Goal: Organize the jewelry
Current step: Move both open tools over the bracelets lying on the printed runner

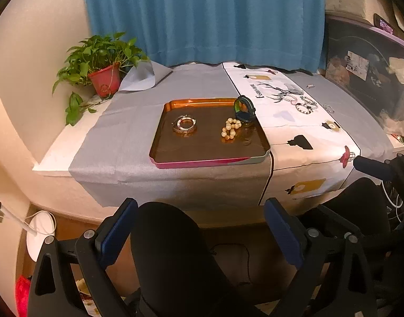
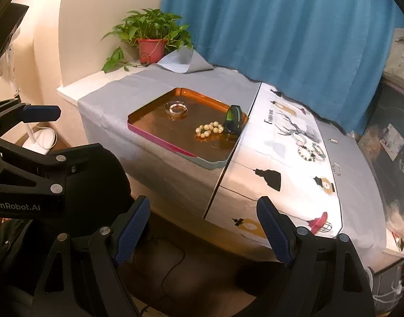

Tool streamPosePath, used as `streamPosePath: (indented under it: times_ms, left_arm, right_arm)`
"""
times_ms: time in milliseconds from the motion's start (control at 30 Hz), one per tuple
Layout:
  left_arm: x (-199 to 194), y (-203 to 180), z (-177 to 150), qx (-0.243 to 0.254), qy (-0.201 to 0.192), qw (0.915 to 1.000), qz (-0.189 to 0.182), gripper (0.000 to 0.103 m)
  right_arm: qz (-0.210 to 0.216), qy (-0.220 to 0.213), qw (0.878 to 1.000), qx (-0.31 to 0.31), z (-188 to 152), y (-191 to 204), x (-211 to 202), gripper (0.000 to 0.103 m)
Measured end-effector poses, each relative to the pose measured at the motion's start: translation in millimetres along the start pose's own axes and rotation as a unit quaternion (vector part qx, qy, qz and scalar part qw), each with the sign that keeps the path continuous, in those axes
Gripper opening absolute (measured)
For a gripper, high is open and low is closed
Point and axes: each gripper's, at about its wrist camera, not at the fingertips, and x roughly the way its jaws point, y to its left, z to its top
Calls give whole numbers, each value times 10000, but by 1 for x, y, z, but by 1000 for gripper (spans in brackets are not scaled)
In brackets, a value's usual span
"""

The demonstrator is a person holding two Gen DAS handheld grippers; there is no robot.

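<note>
- Grippers first: the left gripper (image 1: 200, 233) and the right gripper (image 2: 203, 233) both stand wide with nothing between their blue pads, hanging off the worktop's near edge, well apart from any jewelry.
- On the worktop (image 1: 138, 121), the tray (image 1: 202, 161) sits near the front edge, holding a pearl bracelet (image 1: 230, 130), a stack of metal bangles (image 1: 184, 125) and a dark watch (image 1: 244, 110) at its far right corner.
- Beaded bracelets (image 2: 309, 149) lie on the printed cloth (image 2: 268, 158) right of the tray, not yet sorted.
- Handling, as I judge it: beads are light, floppy and likely to roll; pinch across one strand, not the whole loop.
</note>
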Motion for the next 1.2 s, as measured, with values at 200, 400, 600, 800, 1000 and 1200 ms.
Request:
streamPosePath:
  times_ms: [200, 400, 600, 800, 1000, 1200]
  left_arm:
    - [0, -1, -1, 16, 38, 10000, 2, 95]
    - [4, -6, 1, 75, 101, 9999, -10, 95]
    - [14, -14, 4, 193, 179, 9996, -44, 95]
    - [25, -30, 14, 387, 259, 9989, -86, 95]
    - [42, -53, 35, 553, 343, 9976, -247, 95]
    - [65, -85, 69, 785, 378, 9955, -378, 95]
  right_arm:
    - [-25, 27, 10000, 9, -2, -1, -1, 83]
    - [-23, 72, 10000, 64, -3, -6, 4, 83]
    - [-29, 151, 9997, 193, -6, -16, 12, 83]
    - [-69, 245, 9989, 383, -11, -34, 20, 83]
    - [-203, 304, 9968, 712, -18, -64, 27, 83]
    - [-488, 378, 9902, 1251, -27, -121, 40, 83]
